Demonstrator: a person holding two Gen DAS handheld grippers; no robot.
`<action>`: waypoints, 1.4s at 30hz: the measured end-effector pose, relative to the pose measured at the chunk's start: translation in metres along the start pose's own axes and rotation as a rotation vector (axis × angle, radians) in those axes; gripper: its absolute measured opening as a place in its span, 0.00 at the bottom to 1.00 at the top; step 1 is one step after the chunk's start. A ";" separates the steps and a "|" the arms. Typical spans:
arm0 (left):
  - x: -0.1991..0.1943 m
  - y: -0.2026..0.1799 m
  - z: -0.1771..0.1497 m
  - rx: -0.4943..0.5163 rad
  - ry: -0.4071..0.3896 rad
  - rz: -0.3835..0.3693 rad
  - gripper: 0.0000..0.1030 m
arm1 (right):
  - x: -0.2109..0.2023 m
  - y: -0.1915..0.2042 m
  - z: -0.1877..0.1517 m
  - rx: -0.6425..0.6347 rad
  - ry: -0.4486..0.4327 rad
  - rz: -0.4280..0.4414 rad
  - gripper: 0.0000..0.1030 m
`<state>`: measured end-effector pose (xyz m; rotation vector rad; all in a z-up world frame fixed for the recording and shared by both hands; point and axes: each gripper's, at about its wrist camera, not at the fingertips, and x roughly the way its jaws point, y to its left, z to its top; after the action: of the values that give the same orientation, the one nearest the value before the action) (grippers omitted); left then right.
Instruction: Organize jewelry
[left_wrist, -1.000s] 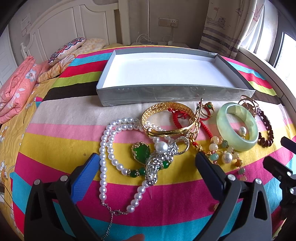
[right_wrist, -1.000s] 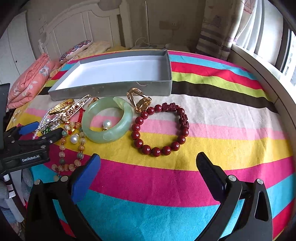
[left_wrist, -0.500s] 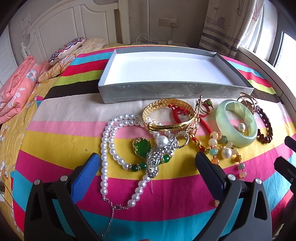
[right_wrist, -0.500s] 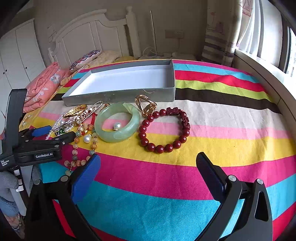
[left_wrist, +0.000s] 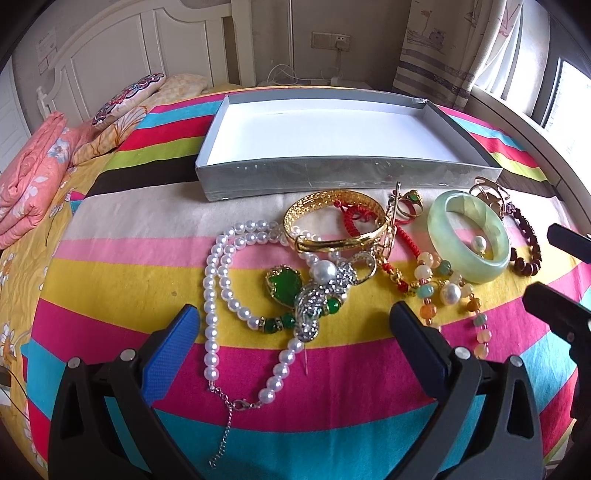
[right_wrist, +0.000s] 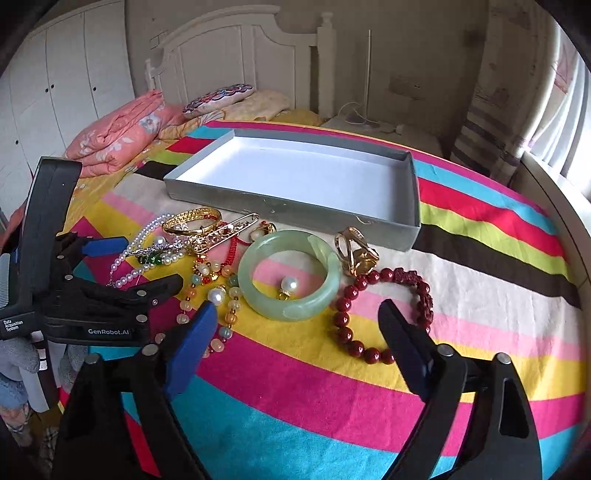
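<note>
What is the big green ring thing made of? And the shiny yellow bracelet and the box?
The green bangle looks like polished jade or glass: pale, milky, slightly see-through, glossy. The gold bangle looks like metal with a gold finish: bright shine and a fine textured pattern; whether it is real gold cannot be told. The box looks like cardboard, silvery outside, matte white inside.

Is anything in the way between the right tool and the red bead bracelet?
Nothing visible. The right tool is open, with the red bead bracelet lying on the striped cover right ahead of it. The green bangle sits beside it, to the left, not in between.
</note>
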<state>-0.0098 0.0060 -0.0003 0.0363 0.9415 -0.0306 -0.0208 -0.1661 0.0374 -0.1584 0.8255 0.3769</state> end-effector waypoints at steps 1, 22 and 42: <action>0.000 0.000 0.000 0.003 0.002 -0.002 0.98 | 0.002 0.000 0.003 -0.017 0.006 0.009 0.77; -0.014 0.035 -0.008 -0.105 -0.033 -0.034 0.87 | 0.045 0.036 0.032 -0.201 0.148 0.087 0.22; -0.014 0.025 -0.010 -0.067 -0.034 -0.024 0.85 | 0.048 0.033 0.025 -0.020 0.085 0.075 0.22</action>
<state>-0.0250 0.0312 0.0060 -0.0375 0.9083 -0.0213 0.0131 -0.1160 0.0183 -0.1628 0.9134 0.4512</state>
